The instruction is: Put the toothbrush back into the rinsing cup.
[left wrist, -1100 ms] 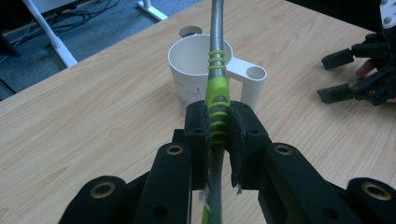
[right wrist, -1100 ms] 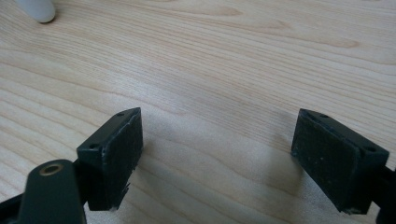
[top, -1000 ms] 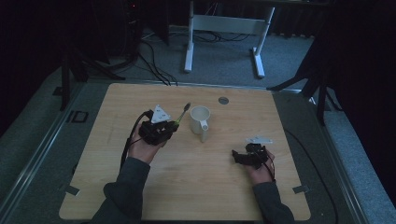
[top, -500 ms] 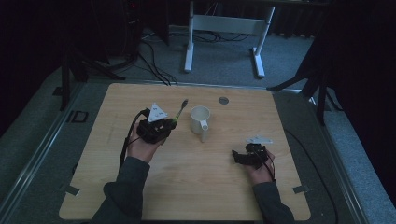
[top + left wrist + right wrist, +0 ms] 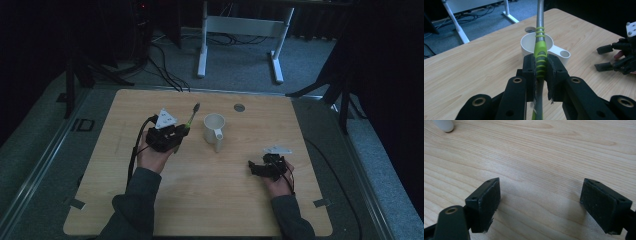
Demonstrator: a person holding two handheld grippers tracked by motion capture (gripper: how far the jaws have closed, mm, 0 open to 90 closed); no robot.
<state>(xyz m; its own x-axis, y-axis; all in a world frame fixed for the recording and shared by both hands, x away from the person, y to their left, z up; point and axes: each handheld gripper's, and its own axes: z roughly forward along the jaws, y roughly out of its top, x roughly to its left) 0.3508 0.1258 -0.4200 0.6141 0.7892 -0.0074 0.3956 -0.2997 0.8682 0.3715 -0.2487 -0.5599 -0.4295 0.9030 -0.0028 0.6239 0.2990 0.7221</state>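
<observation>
- The left gripper (image 5: 541,68) is clamped on a green-and-grey utensil (image 5: 540,50), pads pressed on both sides of its green ribbed handle; whether it is a brush or a stirrer cannot be told, the far tip being too small and dark
- In the high view the utensil (image 5: 190,117) runs from the left gripper (image 5: 176,134) up and to the right; its long axis slants toward the white mug (image 5: 214,130), its dark tip above the table just left of the mug's rim and apart from it
- In the left gripper view the shaft lines up over the mug's open mouth (image 5: 534,43), the handle of the mug turned toward the person's right; the coming move looks to turn on this alignment, tip over opening, then a lowering into it
- The left hand (image 5: 152,157) is the nearer to the mug; the right gripper (image 5: 256,167) lies well apart, low on the table (image 5: 200,200) at the right
- The right gripper (image 5: 540,205) stands wide, nothing between its pads, bare wood beneath
- Count: one utensil; one mug; two grippers; one small round grey disc (image 5: 239,107) near the table's far edge
</observation>
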